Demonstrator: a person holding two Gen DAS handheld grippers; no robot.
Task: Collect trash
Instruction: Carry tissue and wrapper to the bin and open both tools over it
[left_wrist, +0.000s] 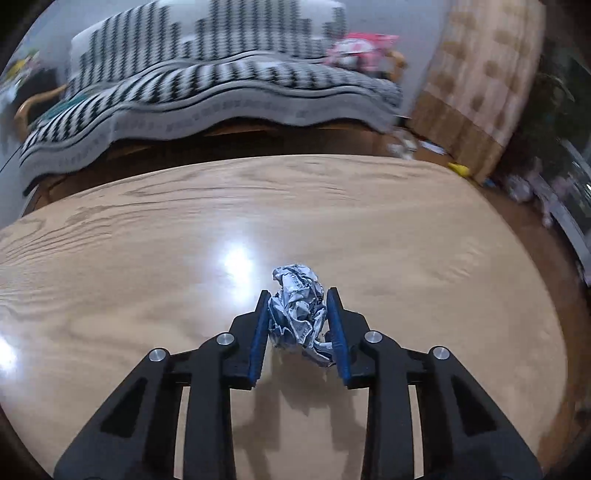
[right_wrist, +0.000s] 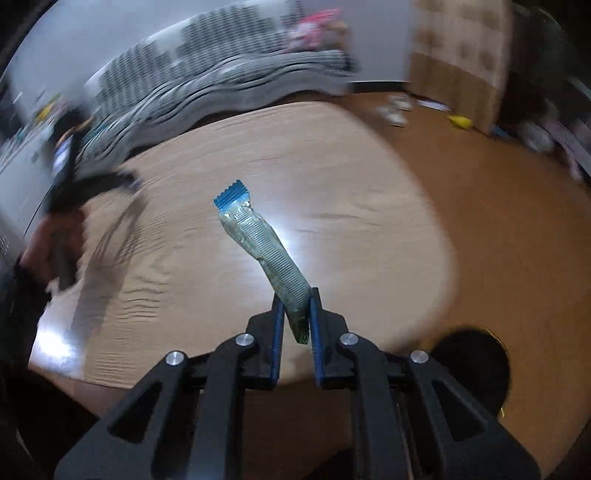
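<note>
Sitting crumpled into a tight ball (left_wrist: 297, 310), silver-white with dark print, between the blue pads of the left gripper (left_wrist: 298, 295), both pads pressing against its sides with the fingers (left_wrist: 260, 332) narrowed to the ball's width, low over the pale wood-grain tabletop (left_wrist: 147, 277) and casting a shadow just beneath. Angling steeply down toward the tabletop, black linkages spreading back toward the camera. Standing out from the right gripper (right_wrist: 295, 295), a long ribbed snack wrapper (right_wrist: 264, 254), greenish-clear with a blue serrated end, its lower end pinched between fingers (right_wrist: 277, 332) brought almost together, its length slanting up and to the left, clear of the tabletop (right_wrist: 351, 221). Pointing downward over the near edge of the tabletop, with a round dark opening (right_wrist: 472, 369) on the brown floor (right_wrist: 498, 229) just to the right. Showing blurred at the far left of the right wrist view, a hand (right_wrist: 48, 251) gripping a dark handle. Lying beyond the tabletop, a black-and-white zigzag blanket (left_wrist: 221, 85).
</note>
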